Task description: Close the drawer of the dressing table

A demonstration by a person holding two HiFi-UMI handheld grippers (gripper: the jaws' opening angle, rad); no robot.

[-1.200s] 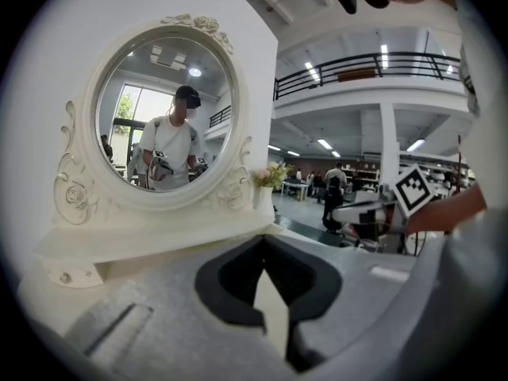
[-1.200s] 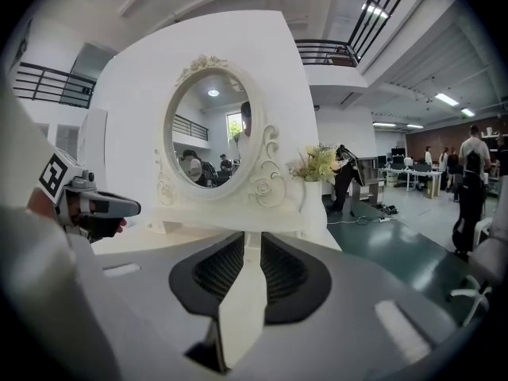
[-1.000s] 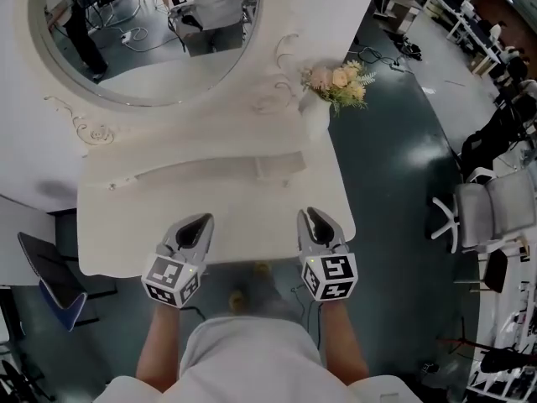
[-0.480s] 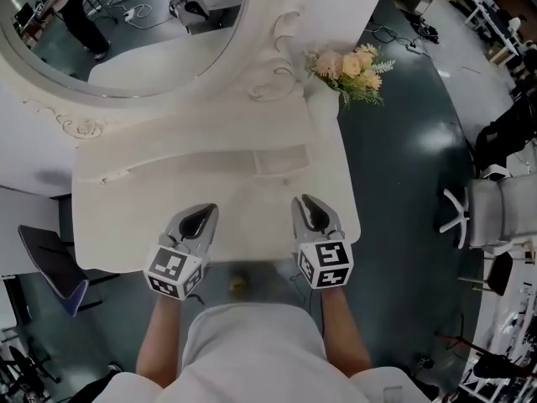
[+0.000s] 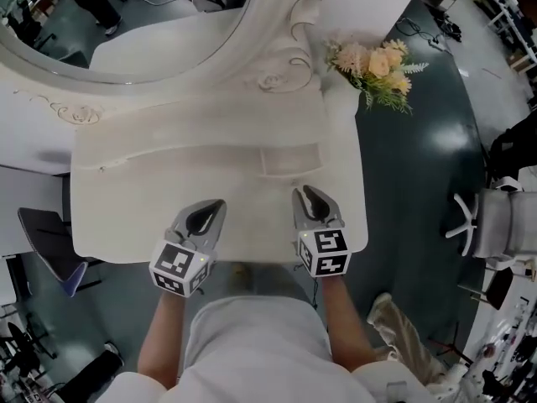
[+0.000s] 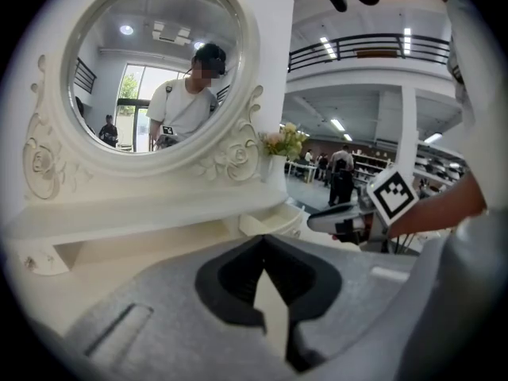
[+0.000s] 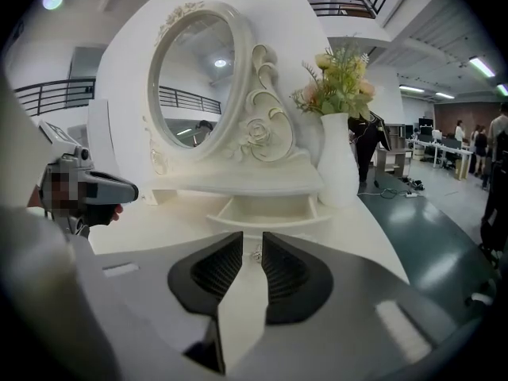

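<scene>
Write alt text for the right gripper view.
The right gripper, jaws slightly apart and empty, points at the open drawer of a white dressing table. Behind the drawer stand an oval mirror and, to its right, a white vase of flowers; the left gripper shows far left.

Floor (image 5: 419, 124): dark teal, glossy, light glare on it. White office chair (image 5: 491, 225) stands on it. Rows of desks (image 5: 512, 2) well beyond that chair; dark chair (image 5: 42, 238) far across from it. Overhead: railed balcony (image 6: 373, 50), ceiling strip lights (image 7: 480, 66), white pillar (image 6: 407, 133).
</scene>
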